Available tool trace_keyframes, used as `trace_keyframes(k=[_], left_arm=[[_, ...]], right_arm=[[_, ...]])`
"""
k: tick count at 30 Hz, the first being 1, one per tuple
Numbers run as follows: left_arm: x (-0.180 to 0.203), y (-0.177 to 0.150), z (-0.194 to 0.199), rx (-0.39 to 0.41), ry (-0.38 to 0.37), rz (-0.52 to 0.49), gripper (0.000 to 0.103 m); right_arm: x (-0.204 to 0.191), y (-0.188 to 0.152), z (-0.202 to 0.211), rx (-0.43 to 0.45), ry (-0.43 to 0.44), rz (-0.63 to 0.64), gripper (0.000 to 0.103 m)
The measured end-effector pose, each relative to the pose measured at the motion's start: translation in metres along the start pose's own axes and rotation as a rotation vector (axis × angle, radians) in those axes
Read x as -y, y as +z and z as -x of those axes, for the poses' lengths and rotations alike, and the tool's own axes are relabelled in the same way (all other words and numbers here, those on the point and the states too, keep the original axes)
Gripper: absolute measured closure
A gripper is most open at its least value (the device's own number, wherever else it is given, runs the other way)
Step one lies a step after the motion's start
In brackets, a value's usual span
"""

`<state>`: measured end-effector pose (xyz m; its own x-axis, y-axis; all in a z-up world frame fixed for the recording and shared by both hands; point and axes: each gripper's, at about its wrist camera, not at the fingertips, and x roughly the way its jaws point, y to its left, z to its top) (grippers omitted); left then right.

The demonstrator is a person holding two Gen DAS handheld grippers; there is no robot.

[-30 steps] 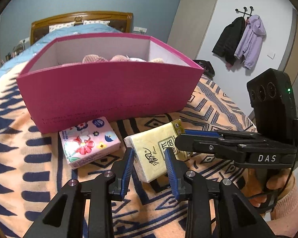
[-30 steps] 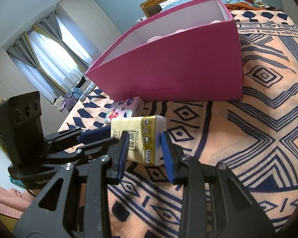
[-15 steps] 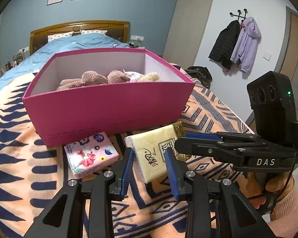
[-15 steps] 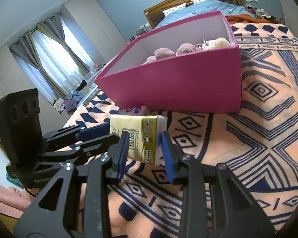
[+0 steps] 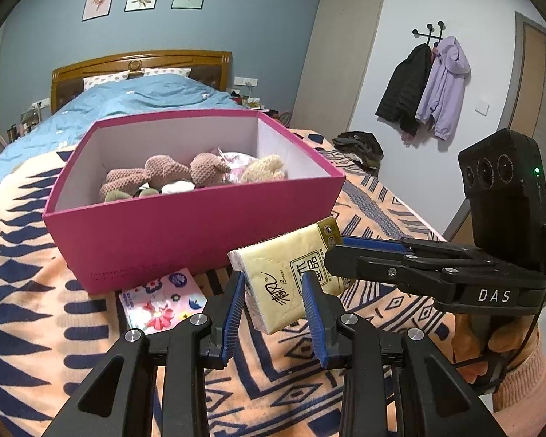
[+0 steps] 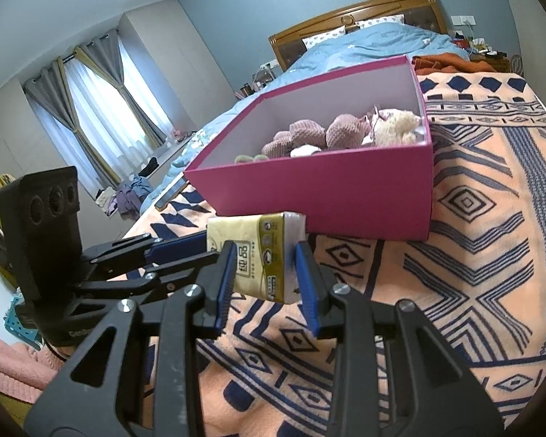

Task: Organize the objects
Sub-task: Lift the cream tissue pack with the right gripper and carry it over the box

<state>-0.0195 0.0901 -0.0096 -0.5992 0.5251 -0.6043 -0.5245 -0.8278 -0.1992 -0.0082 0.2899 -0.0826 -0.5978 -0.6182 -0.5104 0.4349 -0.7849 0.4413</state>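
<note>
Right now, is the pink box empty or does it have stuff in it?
Not empty. The pink box is open on top, with plush toys piled inside.

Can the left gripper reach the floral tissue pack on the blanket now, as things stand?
Probably not at once: the left gripper is shut on the yellow tissue pack, shared with the right gripper. The floral tissue pack lies uncovered beside the pink box.
</note>
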Motion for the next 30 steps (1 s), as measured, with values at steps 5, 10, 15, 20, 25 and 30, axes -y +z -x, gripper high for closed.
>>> trace_keyframes(k=[5,10,15,20,25,30], left_arm=[[0.001,0.009,0.001,0.013,0.004,-0.010,0.070],[0.001,0.026,-0.001,0.035,0.005,-0.027,0.070],[0.002,0.042,-0.006,0.049,0.005,-0.039,0.070],[0.003,0.058,-0.009,0.069,0.013,-0.057,0.070],[0.003,0.068,-0.013,0.080,0.025,-0.068,0.070],[0.002,0.076,-0.016,0.090,0.034,-0.072,0.070]], right_arm=[[-0.003,0.010,0.006,0.029,-0.003,0.017,0.067],[-0.003,0.024,0.012,0.063,-0.016,0.032,0.067],[0.001,0.038,0.016,0.097,-0.029,0.044,0.066],[0.006,0.049,0.018,0.122,-0.035,0.041,0.066],[0.011,0.057,0.017,0.132,-0.036,0.034,0.066],[0.014,0.065,0.015,0.138,-0.037,0.034,0.066]])
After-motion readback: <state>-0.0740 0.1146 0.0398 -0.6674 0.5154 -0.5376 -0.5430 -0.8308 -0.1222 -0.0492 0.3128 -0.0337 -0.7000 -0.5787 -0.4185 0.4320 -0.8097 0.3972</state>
